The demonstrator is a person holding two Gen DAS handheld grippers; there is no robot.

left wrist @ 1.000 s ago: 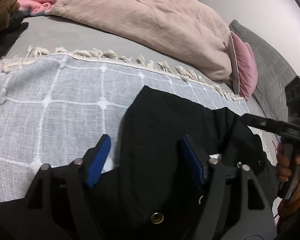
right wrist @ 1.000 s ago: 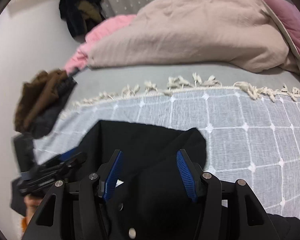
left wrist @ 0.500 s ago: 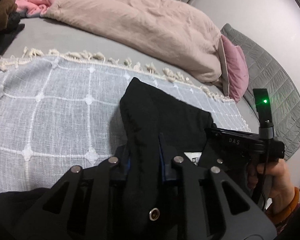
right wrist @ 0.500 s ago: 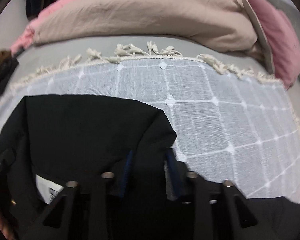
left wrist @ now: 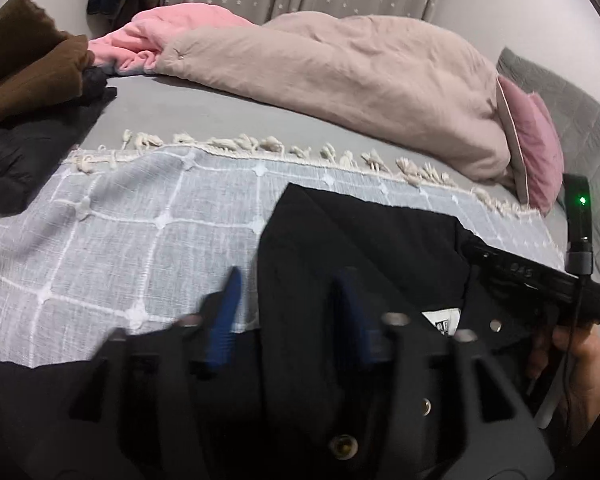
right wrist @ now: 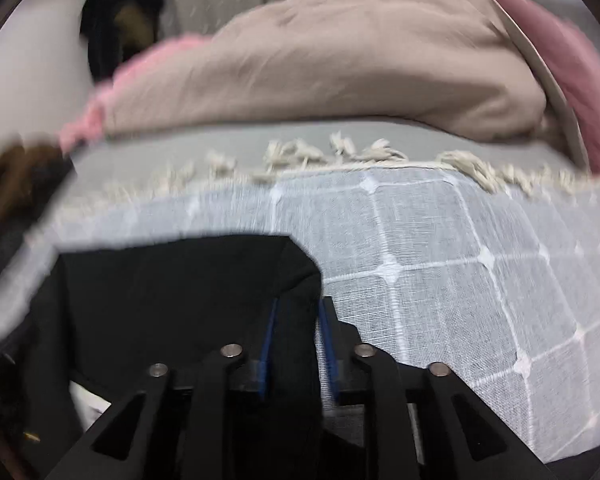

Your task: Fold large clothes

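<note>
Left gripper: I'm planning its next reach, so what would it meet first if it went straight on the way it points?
Probably the black garment lying between the left gripper jaws, which have just been opening. Past its far edge comes the checked throw, though depth is unclear.

a black garment [left wrist: 364, 240] lies on a pale grey throw [left wrist: 120, 216] checked in white, by a beige duvet [left wrist: 340, 68].

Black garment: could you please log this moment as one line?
left claw: just opened, black garment edge between | right claw: just easing open, garment fold between
</note>
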